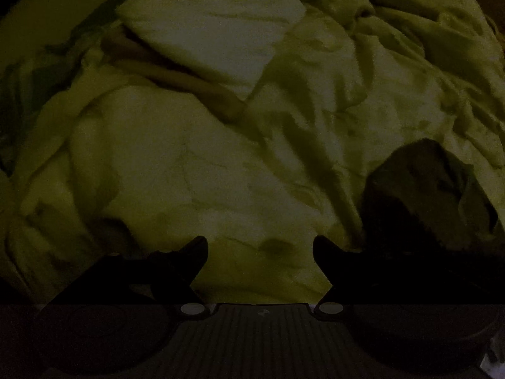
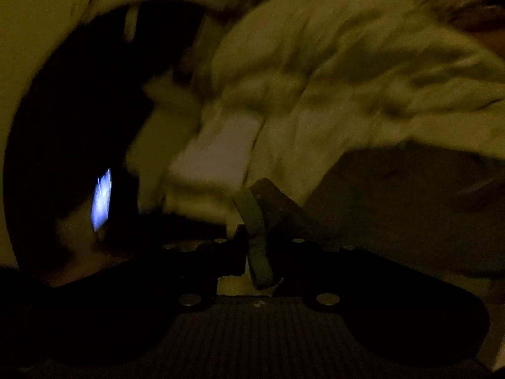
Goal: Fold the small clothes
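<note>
Dark, stiff fingers of the left gripper (image 1: 260, 246) stand spread apart, nothing between them, over pale crumpled cloth (image 1: 195, 164) that fills the view beyond. Off past the right finger lies a dark garment (image 1: 423, 189), bunched on the cloth. Farther out, ahead of the fingers, a flat folded piece (image 1: 214, 34) rests on the heap. The right gripper (image 2: 252, 240) has its fingers nearly together, pinching a dark strap-like edge (image 2: 257, 237) of fabric. Beyond them, blurred, the pale cloth rises; to the left is darkness with a small bluish glow (image 2: 101, 199).
</note>
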`<control>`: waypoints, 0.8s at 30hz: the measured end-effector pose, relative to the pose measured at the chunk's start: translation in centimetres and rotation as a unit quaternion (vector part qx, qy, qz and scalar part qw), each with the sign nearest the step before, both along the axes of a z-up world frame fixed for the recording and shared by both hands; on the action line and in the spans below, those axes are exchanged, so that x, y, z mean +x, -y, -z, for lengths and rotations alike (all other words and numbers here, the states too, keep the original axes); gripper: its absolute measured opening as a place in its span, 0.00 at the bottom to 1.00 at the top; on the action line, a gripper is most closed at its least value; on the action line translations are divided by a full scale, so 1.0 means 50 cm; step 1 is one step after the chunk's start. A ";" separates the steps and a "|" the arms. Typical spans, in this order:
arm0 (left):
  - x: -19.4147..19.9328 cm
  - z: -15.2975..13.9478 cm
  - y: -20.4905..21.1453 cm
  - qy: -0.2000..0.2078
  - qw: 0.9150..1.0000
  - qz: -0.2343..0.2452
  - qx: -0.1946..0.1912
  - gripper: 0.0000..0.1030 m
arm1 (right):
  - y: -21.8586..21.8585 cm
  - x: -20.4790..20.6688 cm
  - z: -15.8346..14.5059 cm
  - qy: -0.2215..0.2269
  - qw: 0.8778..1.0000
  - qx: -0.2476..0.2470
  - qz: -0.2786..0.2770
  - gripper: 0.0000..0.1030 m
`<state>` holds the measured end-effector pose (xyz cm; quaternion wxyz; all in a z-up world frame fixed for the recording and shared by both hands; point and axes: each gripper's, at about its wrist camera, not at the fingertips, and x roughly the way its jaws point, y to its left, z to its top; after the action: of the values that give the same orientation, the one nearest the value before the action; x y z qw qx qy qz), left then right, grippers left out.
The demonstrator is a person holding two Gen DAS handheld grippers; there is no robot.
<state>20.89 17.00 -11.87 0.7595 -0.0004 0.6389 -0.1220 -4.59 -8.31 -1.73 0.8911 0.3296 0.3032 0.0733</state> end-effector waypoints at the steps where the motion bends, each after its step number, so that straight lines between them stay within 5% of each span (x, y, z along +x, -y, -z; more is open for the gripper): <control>1: -0.002 0.001 0.005 0.000 1.000 0.005 0.000 1.00 | 0.029 -0.015 -0.009 0.006 1.000 0.004 0.018 0.18; 8: -0.027 0.009 0.058 -0.006 0.999 0.032 -0.011 1.00 | 0.224 -0.086 0.103 -0.081 0.988 -0.010 0.128 0.17; 14: -0.032 0.022 0.120 -0.018 0.998 0.050 -0.015 1.00 | 0.319 -0.107 0.233 -0.139 0.977 0.026 0.161 0.05; 24: 0.021 0.016 0.262 0.028 0.995 0.096 -0.006 1.00 | 0.356 -0.109 0.273 -0.153 0.967 0.049 0.196 0.10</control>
<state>21.95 3.92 -12.68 0.7617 0.0592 0.6140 -0.1981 -10.03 -26.09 -15.39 0.8139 0.4331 0.3615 -0.1390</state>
